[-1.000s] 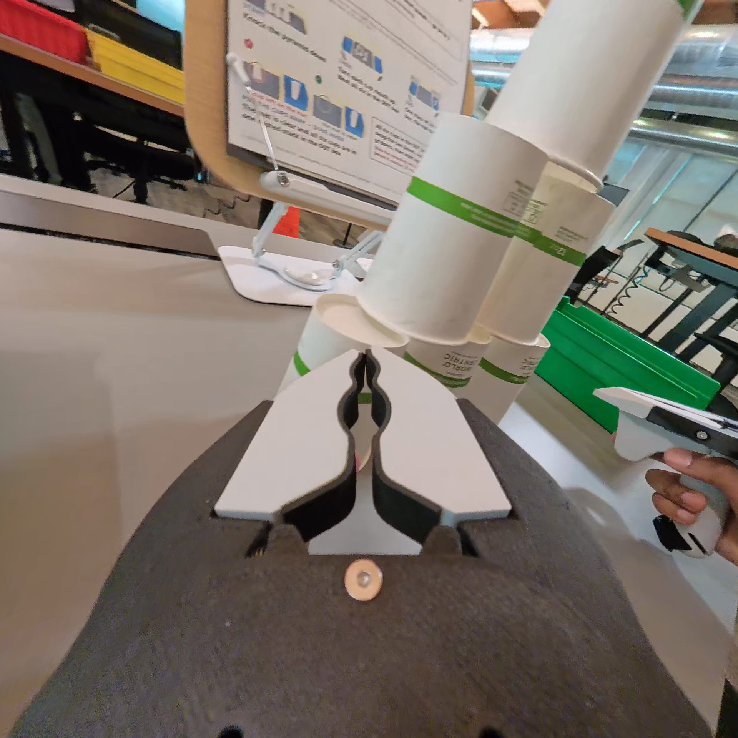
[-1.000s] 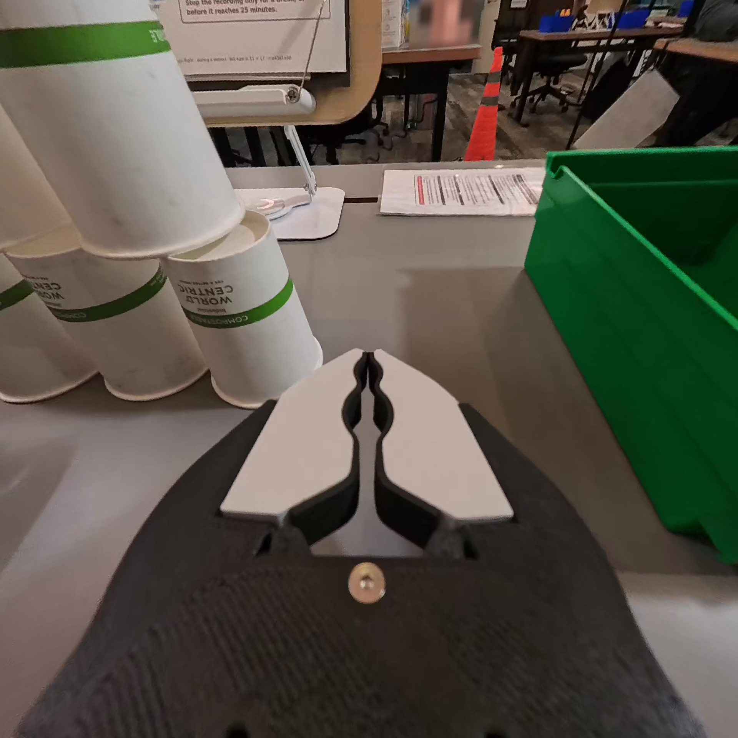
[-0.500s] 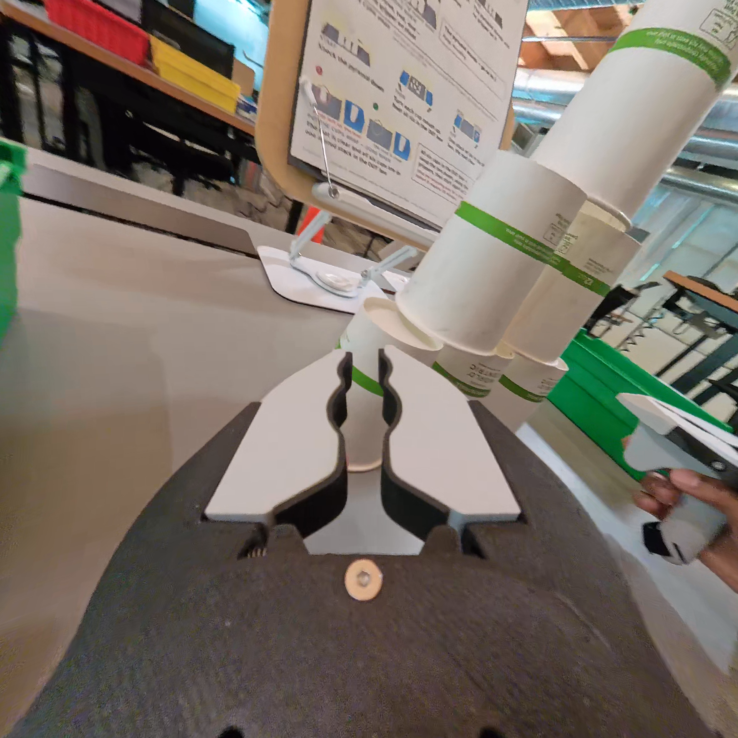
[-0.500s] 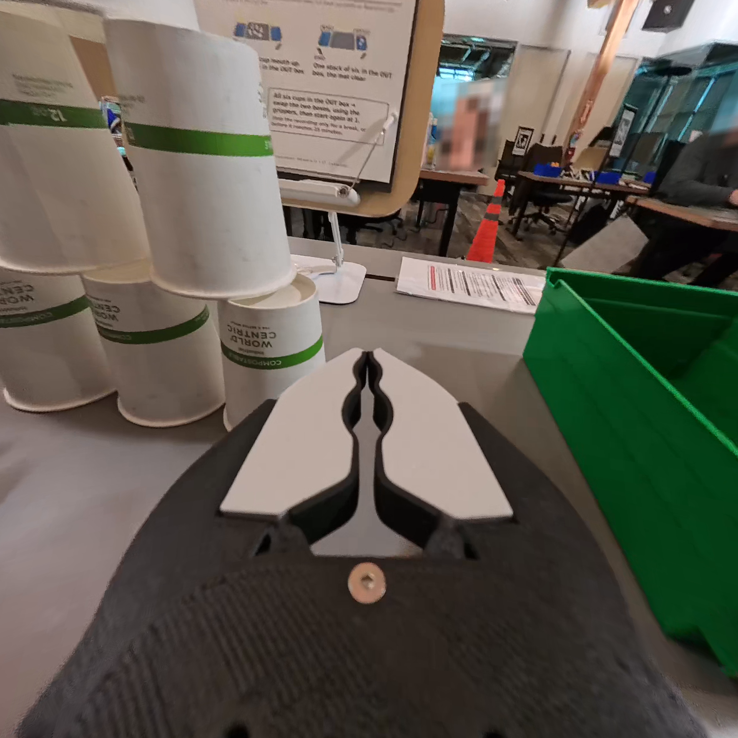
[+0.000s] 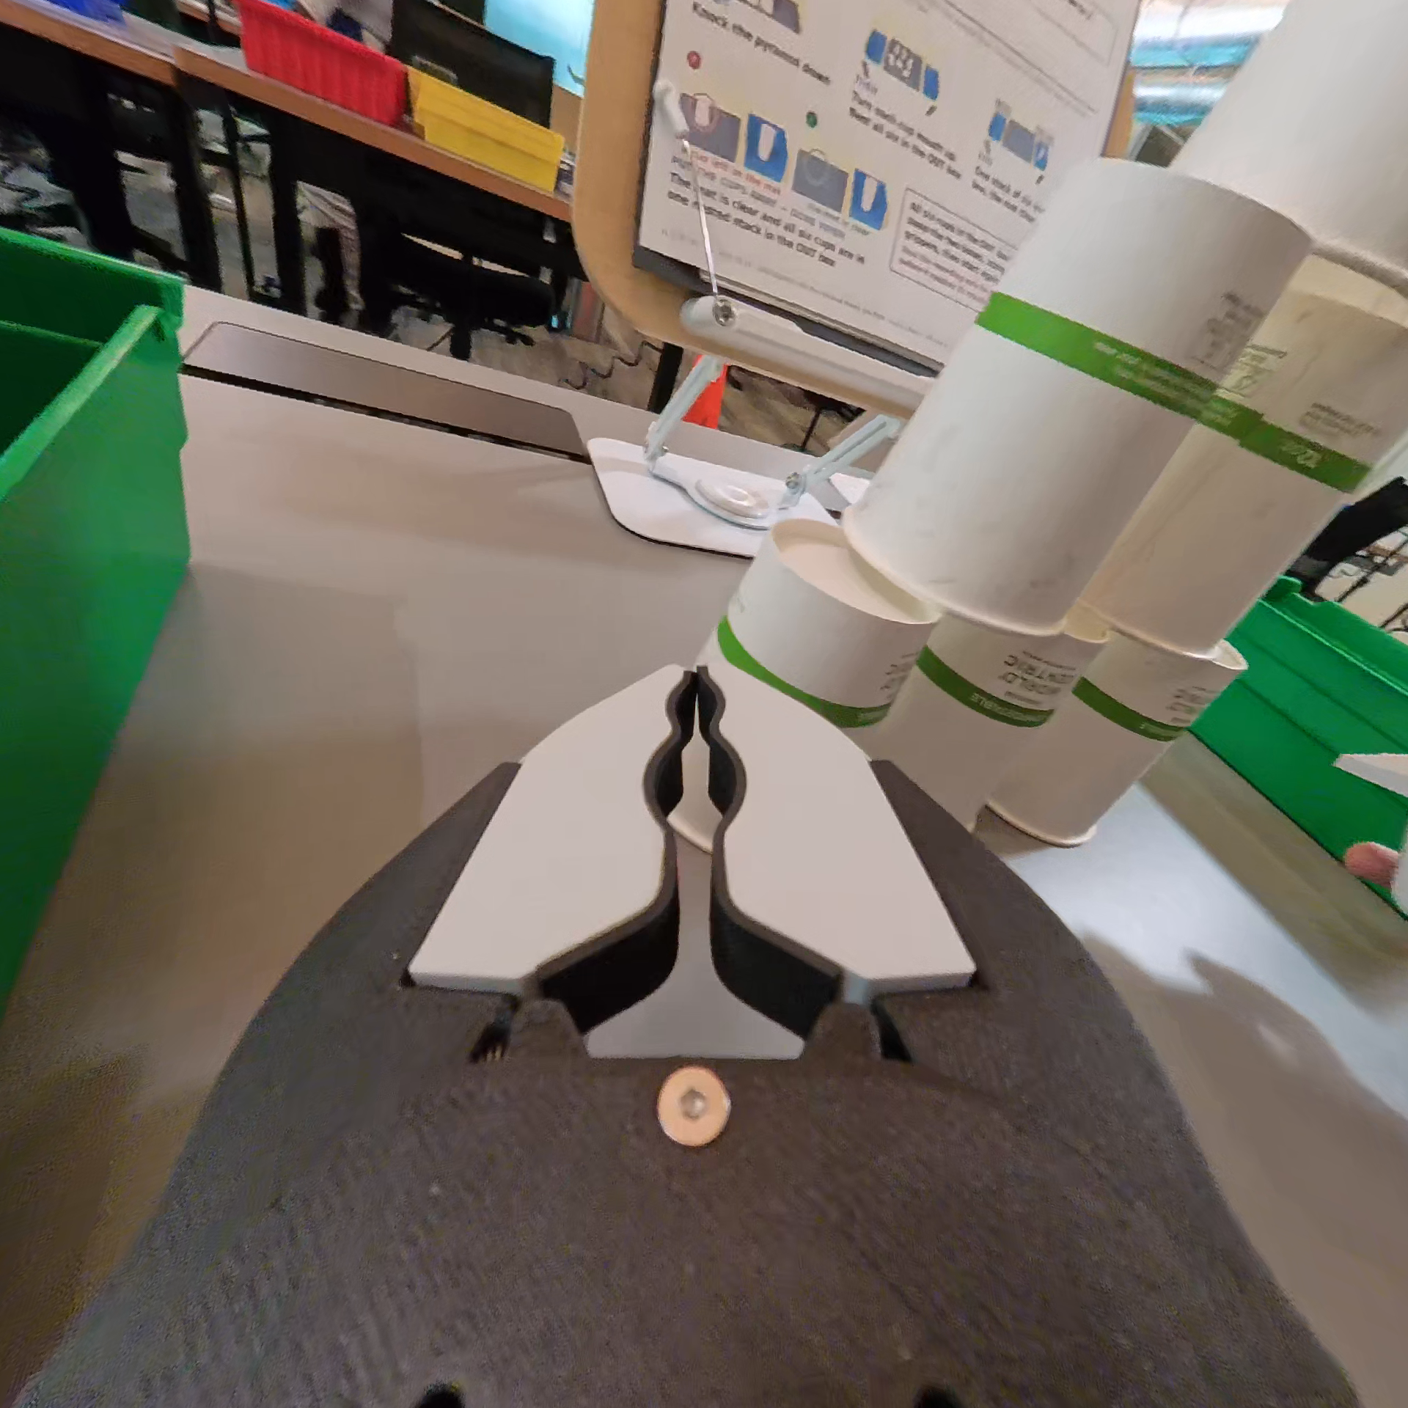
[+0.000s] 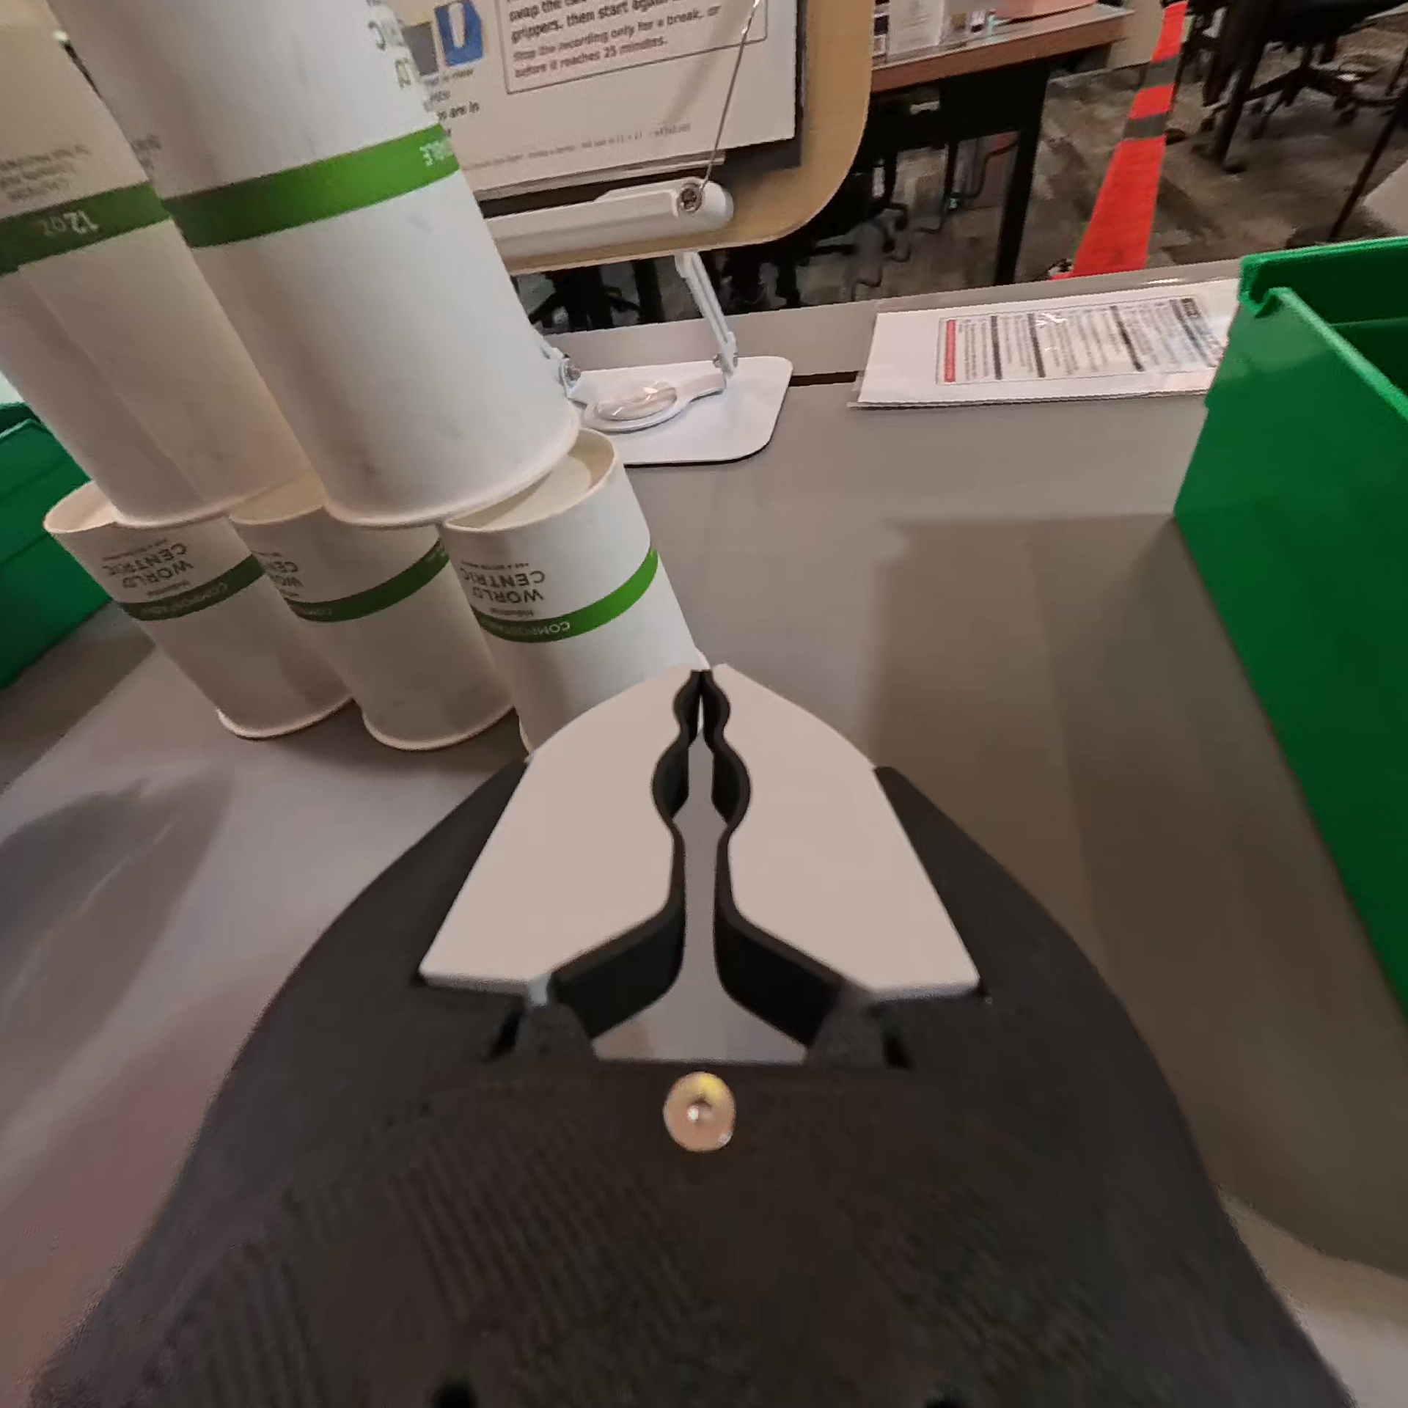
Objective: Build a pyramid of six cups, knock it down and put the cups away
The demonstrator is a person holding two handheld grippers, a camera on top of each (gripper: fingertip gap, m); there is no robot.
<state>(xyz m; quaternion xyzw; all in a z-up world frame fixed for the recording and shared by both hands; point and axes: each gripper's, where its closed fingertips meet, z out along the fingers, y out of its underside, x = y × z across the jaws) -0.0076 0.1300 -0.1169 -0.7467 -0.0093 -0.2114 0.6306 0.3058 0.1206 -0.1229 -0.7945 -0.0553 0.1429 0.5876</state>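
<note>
Grey and matte, the tabletop (image 6: 952,609) carries everything. Green plastic bins stand at either end, one by the left gripper (image 5: 76,457) and one by the right (image 6: 1310,609). Between them rises a pyramid of white paper cups (image 6: 328,366) with green bands, all mouth-down, upper cups resting on the bases of the lower row. A clipboard stand (image 6: 686,411) and a laminated sheet (image 6: 1051,350) lie behind.

Both grippers are pinched closed and empty. The left gripper (image 5: 696,689) sits just beside the end cup (image 5: 808,648); the right gripper (image 6: 701,686) is beside the opposite end cup (image 6: 564,594). Thin, light paper walls would shift at any nudge, so contact there calls for slow, gentle handling.
</note>
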